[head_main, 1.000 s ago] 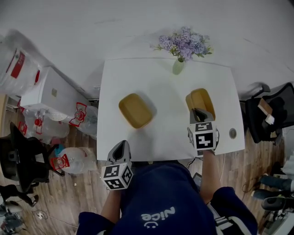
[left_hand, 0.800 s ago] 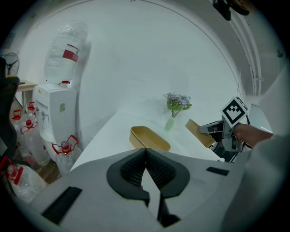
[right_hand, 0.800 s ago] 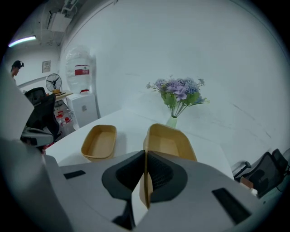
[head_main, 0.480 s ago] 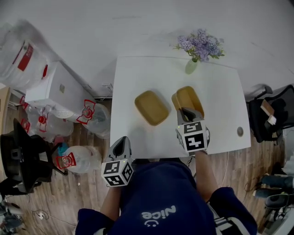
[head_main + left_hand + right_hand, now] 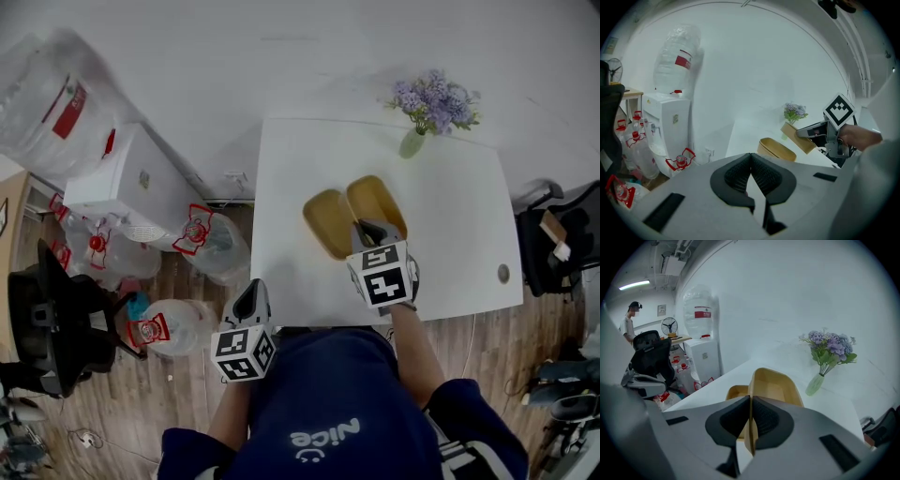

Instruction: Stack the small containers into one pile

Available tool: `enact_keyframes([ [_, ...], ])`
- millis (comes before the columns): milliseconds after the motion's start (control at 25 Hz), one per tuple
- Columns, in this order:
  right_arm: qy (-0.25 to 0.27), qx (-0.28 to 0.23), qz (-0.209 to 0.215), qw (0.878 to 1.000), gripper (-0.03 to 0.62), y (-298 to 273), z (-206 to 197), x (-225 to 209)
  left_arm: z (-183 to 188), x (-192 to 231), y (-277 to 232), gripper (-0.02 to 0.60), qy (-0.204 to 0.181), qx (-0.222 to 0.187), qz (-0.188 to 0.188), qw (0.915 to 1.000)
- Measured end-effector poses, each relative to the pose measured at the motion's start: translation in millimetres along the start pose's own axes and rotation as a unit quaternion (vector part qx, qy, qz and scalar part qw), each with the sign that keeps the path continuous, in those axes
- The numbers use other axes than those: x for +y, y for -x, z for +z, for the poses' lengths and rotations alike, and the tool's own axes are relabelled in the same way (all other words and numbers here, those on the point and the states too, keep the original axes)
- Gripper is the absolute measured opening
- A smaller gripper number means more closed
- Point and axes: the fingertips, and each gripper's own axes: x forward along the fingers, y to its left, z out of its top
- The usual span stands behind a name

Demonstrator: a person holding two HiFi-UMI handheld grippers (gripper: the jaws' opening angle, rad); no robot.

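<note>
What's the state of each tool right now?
Left tool: shut, nothing between its jaws.
Right tool: shut on the rim of a yellow container, next to the second container.

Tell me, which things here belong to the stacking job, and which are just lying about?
Job: yellow container gripped by the right gripper; second yellow container on the table.
Lying about: flower vase; water dispenser; water bottles; office chair.
</note>
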Motion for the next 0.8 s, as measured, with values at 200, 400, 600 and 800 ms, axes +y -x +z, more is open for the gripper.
enact_keyframes([
  [200,0.004,0.006,0.006,1.000,0.055,-16.1,7.4,22.1,4.7,19.6,6.6,0.015,-0.005,-0.004,0.008,0.9999],
  [400,0.021,0.013,0.010,1.000,0.055,-29.7,13.2,40.8,8.5,41.2,14.0,0.017,0.003,-0.008,0.018,0.9998],
  [600,0.040,0.023,0.010,0.999,0.055,-42.6,12.5,54.2,12.3,52.3,13.1,0.016,-0.005,-0.007,0.016,0.9998],
  [800,0.037,0.037,0.009,0.999,0.055,-51.6,5.4,59.8,15.5,63.3,12.5,0.017,-0.006,-0.007,0.020,0.9998],
])
